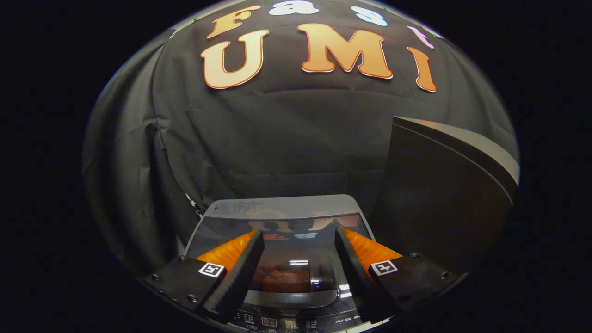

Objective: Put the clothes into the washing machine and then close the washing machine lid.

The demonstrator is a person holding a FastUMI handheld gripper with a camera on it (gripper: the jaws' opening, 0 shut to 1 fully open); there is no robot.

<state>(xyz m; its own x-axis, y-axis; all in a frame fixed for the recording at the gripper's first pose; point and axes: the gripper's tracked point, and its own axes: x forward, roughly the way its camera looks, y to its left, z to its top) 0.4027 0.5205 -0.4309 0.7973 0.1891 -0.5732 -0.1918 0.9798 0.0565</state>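
Gripper (299, 233) hung above the washing machine (277, 208) when I checked my feed, its two black ribbed fingers (238, 273) spread wide apart and grasping nothing. Orange backing showed behind each finger, and a small square marker (211, 269) sat on each black finger mount.

Between and just beyond the fingers lay the washing machine lid (296, 249), a dark glossy pane that I saw lying flat and closed over the tub. Through the glass, in the gap between the fingers, I could make out a reddish-brown mass (283, 276); I took it for the clothes inside the drum, though the reflections on the pane kept me from being sure. A grey band ran along the far edge of the lid. Nearest to me, under the fingertips' bases, sat the control panel (286, 322) with its rows of small buttons and displays.

To the right of the machine, and standing well above it, I saw a large dark panel (444, 203) with a pale grey rim, tilted upright. Black cloth wall (277, 138) hung behind everything on the far side.
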